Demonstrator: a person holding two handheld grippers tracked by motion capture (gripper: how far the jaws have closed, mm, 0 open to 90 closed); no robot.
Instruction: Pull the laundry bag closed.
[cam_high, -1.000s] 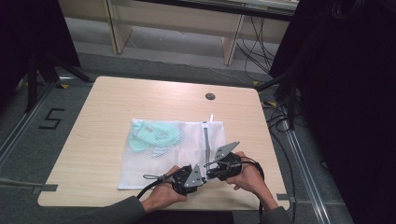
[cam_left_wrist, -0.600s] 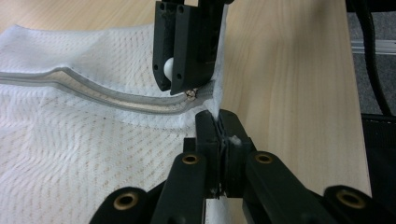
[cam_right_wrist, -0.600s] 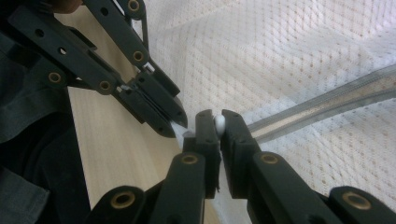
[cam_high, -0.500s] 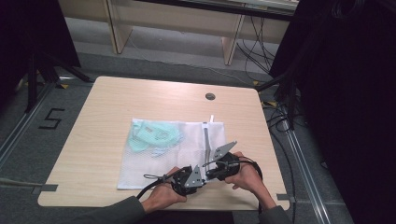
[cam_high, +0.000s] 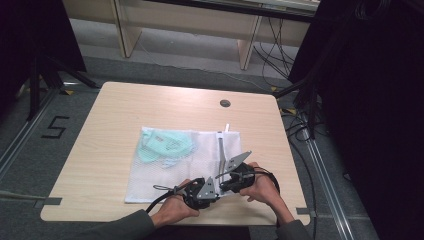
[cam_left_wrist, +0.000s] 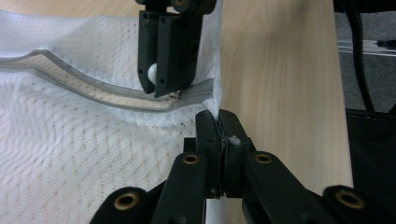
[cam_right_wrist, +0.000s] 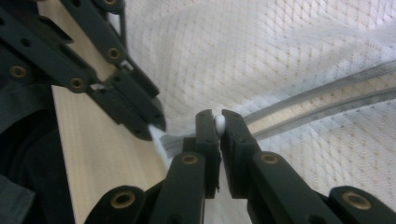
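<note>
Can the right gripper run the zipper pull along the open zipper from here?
Probably yes. The right gripper is shut on the white zipper pull, the left gripper pins the mesh bag corner, and the open zipper lies unobstructed ahead.

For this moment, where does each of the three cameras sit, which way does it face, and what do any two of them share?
High view: fixed above the person's side, facing forward and down on the table; forearms and hands enter from below.
Left gripper view: rides the left gripper, looking along its jaws shut on the mesh bag corner.
Right gripper view: rides the right gripper, looking along its jaws shut on the white zipper pull.
Shared: both gripper views show the bag's zipper and the other gripper.
</note>
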